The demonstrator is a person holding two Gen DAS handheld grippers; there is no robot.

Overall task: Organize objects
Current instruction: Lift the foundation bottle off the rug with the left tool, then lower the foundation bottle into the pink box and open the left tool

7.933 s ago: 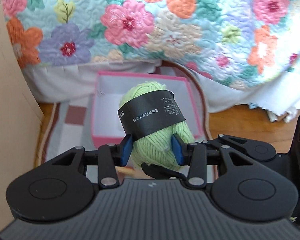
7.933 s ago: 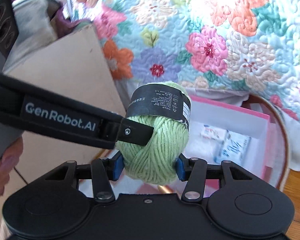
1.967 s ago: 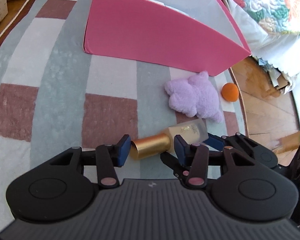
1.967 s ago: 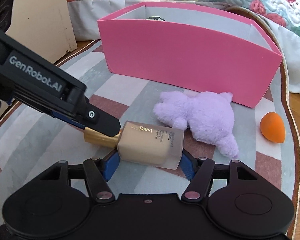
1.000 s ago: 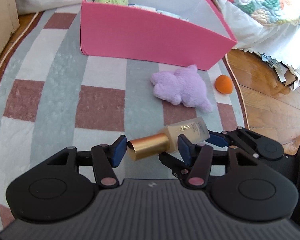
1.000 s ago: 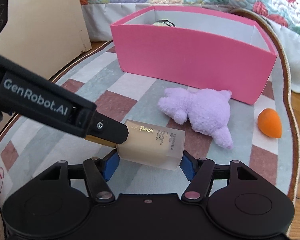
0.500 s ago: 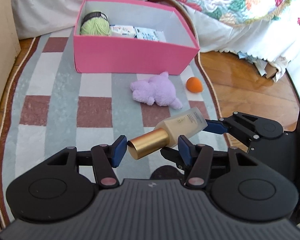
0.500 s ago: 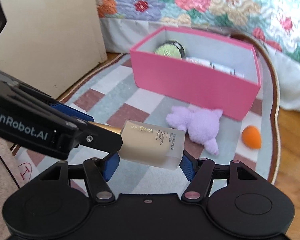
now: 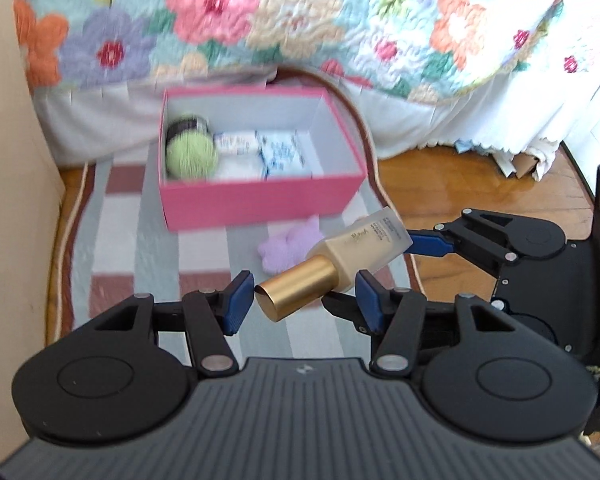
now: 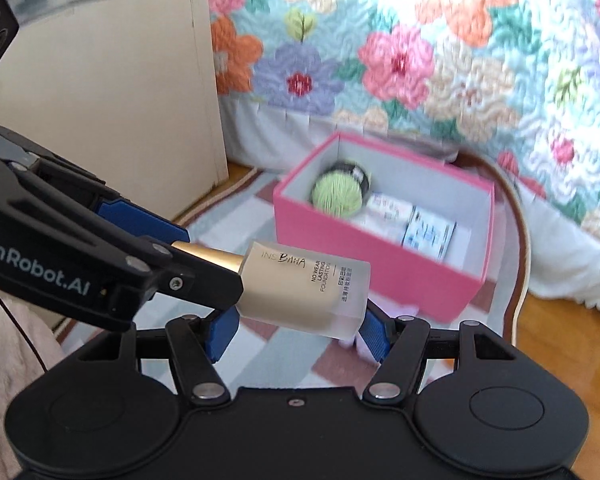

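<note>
A foundation bottle (image 9: 360, 246) (image 10: 304, 292) with a gold cap (image 9: 296, 288) is held in the air between both grippers. My right gripper (image 10: 296, 330) is shut on its frosted body. My left gripper (image 9: 302, 302) is around the gold cap, which touches the left pad, with a gap at the right pad. The pink box (image 9: 260, 200) (image 10: 372, 264) stands ahead on the rug, holding a green yarn ball (image 9: 190, 156) (image 10: 338, 196) and white packets (image 9: 260, 152) (image 10: 412, 220). A purple plush toy (image 9: 288, 248) lies in front of the box.
A striped rug (image 9: 120, 248) covers the floor, with wood floor (image 9: 480, 196) to the right. A floral quilt (image 9: 300, 20) hangs off the bed behind the box. A beige board (image 10: 100, 100) stands at the left.
Both grippers have lifted the bottle higher and tilted toward the box, which now sits farther below. The orange sponge has gone out of view.
</note>
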